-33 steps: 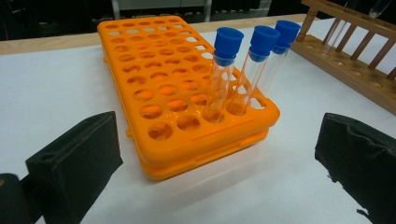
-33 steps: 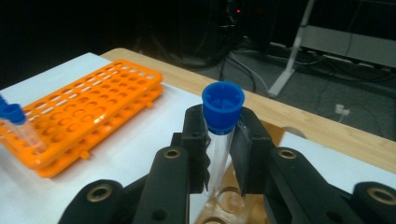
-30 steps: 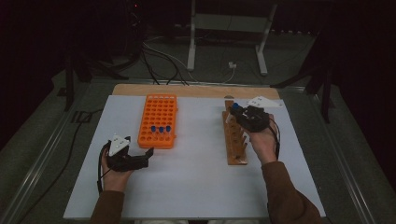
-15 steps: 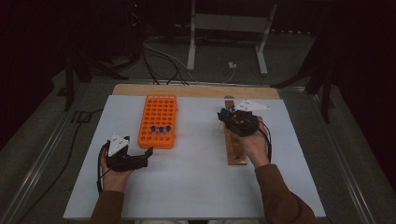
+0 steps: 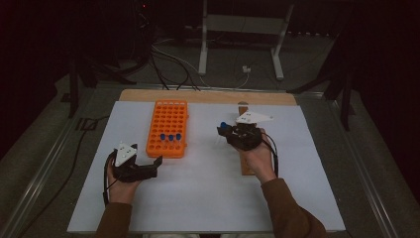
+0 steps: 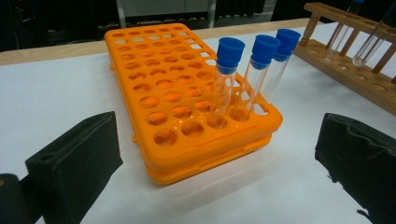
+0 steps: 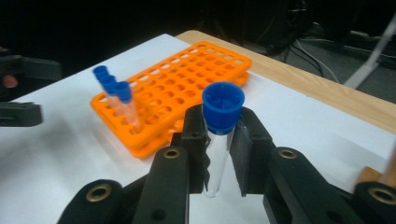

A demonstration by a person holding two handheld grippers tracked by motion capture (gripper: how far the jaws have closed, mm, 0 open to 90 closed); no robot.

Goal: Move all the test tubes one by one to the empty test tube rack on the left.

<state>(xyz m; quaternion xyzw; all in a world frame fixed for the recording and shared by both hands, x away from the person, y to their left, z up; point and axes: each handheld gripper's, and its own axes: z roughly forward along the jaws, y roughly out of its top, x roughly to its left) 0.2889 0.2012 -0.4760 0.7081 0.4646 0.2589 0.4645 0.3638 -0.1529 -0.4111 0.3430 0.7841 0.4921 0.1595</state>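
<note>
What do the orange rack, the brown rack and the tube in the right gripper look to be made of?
Orange rack: moulded plastic by its look, smooth with a slight sheen, uniform colour.
Brown rack: probably unpainted wood, matt with turned posts.
Held tube: clear glass or plastic, I cannot tell which; its blue cap looks like ribbed plastic.

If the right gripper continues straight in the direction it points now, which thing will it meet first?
Probably the orange rack, near its three capped tubes. The right gripper, shut on a blue-capped tube, faces it across bare white table. Depth is hard to judge.
</note>
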